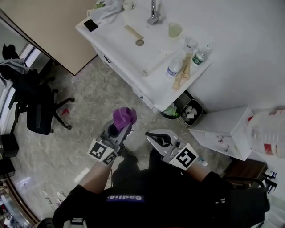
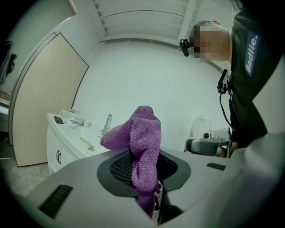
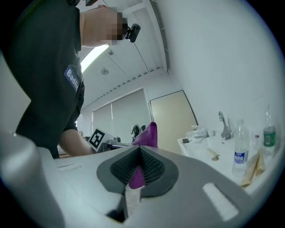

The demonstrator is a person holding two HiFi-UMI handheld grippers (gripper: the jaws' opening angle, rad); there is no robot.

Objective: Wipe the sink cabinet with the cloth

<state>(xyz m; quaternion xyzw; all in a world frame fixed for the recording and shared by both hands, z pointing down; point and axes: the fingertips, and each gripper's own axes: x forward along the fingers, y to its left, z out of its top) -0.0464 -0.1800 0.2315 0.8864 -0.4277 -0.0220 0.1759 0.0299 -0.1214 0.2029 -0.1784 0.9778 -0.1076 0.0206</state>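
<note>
A purple cloth (image 1: 124, 116) is bunched up in my left gripper (image 1: 120, 128), which is shut on it above the floor. In the left gripper view the cloth (image 2: 143, 142) stands up out of the closed jaws. My right gripper (image 1: 153, 136) is beside it to the right, shut and holding nothing; in its own view the cloth (image 3: 149, 132) shows behind its jaws. The white sink cabinet (image 1: 133, 49) with its faucet (image 1: 153, 13) stands ahead, some way beyond both grippers. It also appears low on the left as the cabinet (image 2: 60, 149) and on the right as the cabinet (image 3: 218, 153).
On the counter lie a black phone (image 1: 90, 25), a white rag (image 1: 109, 9), a cup (image 1: 174, 29), two bottles (image 1: 173, 67) and wooden sticks (image 1: 182, 73). A waste bin (image 1: 185, 109) sits by the cabinet's end. A white box (image 1: 227, 131) is to the right, an office chair (image 1: 40, 107) to the left.
</note>
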